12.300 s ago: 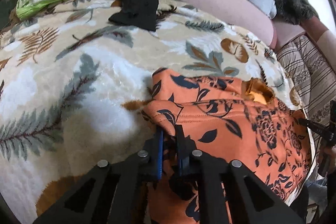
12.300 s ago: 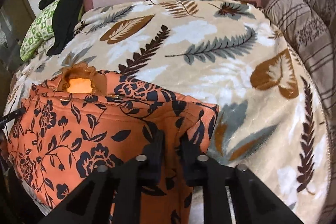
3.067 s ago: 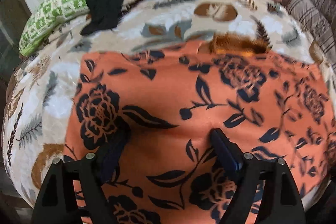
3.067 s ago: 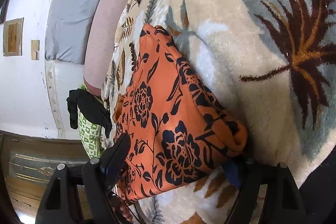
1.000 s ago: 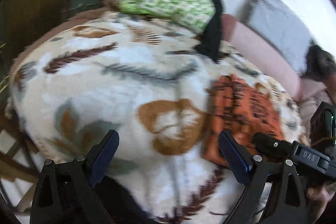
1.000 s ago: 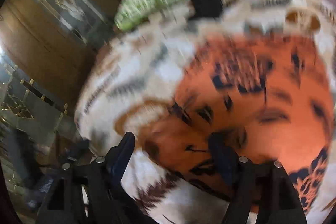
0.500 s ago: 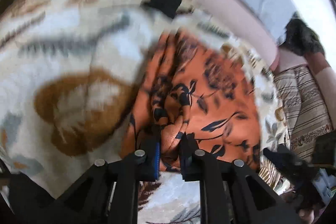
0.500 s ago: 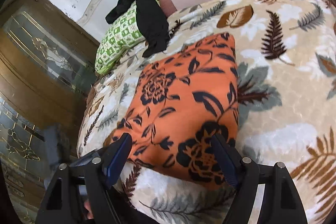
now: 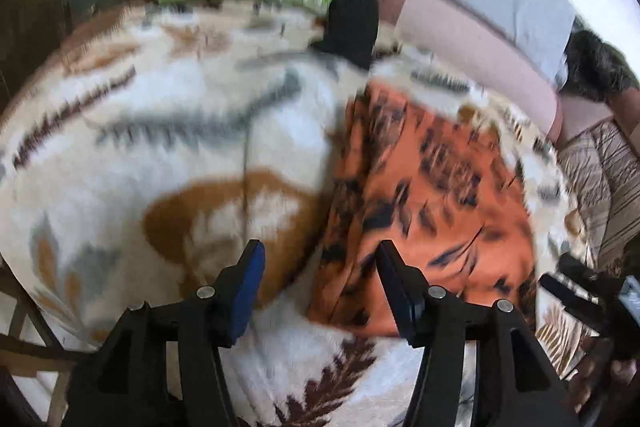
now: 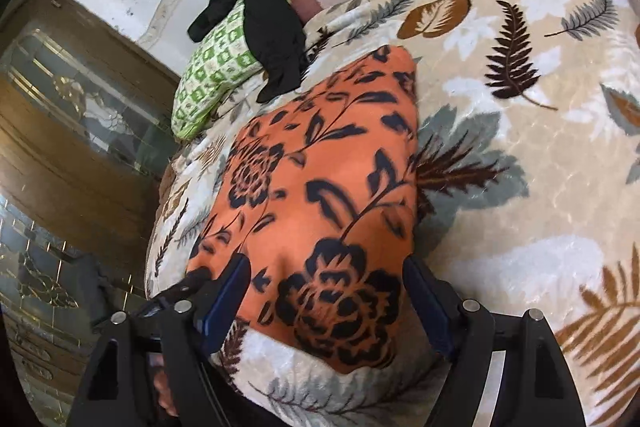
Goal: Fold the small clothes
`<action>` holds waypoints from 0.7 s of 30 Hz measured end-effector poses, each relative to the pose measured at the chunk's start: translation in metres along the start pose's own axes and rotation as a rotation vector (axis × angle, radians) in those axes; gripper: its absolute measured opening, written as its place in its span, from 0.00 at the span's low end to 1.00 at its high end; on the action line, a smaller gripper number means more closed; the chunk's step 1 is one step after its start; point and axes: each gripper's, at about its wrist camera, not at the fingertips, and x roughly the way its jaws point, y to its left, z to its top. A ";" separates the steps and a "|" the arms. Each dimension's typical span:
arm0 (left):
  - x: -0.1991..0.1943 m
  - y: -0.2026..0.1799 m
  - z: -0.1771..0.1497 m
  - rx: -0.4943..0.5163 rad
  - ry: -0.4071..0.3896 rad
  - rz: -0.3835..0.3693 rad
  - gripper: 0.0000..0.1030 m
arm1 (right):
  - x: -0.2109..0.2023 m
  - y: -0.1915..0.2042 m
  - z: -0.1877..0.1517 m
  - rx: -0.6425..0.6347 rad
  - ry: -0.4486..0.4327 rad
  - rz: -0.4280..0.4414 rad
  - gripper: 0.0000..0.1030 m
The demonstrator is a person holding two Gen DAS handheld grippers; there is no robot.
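- Here, left gripper (image 9: 318, 281) opening over the blanket (image 9: 160, 131), nothing pinched, straddling the left edge of the orange garment (image 9: 432, 195).
- Right gripper (image 10: 326, 301) spread wide around the garment's near end, not clamped.
- Folded compact mid-bed, short of the green pillow (image 10: 212, 67).
- Half a second back, left jaws pinched that edge; since released.

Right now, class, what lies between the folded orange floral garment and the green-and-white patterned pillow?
A black garment draped over the pillow, then a strip of leaf-print fleece blanket beside the orange garment; the right wrist view shows it.
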 end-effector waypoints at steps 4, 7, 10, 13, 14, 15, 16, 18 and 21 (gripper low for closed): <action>-0.003 -0.032 0.027 0.166 -0.066 -0.030 0.57 | 0.001 -0.026 0.019 0.075 0.000 0.006 0.79; 0.027 -0.067 0.048 0.293 -0.044 -0.049 0.57 | 0.013 -0.046 0.037 0.141 0.039 0.060 0.79; 0.072 -0.079 0.055 0.366 0.054 0.036 0.57 | 0.032 -0.062 0.058 0.216 0.083 0.130 0.79; 0.108 -0.070 0.056 0.333 0.146 0.057 0.59 | 0.062 -0.077 0.079 0.317 0.138 0.196 0.79; 0.108 -0.068 0.057 0.324 0.145 0.051 0.61 | 0.072 -0.081 0.083 0.346 0.164 0.225 0.79; 0.107 -0.066 0.056 0.320 0.143 0.049 0.61 | 0.089 -0.085 0.088 0.393 0.210 0.267 0.79; 0.107 -0.065 0.057 0.318 0.143 0.049 0.61 | 0.094 -0.084 0.090 0.396 0.222 0.249 0.65; 0.107 -0.059 0.055 0.308 0.146 0.039 0.64 | 0.092 -0.070 0.094 0.332 0.206 0.205 0.42; 0.116 -0.058 0.052 0.307 0.154 0.036 0.68 | 0.098 -0.075 0.085 0.325 0.209 0.113 0.40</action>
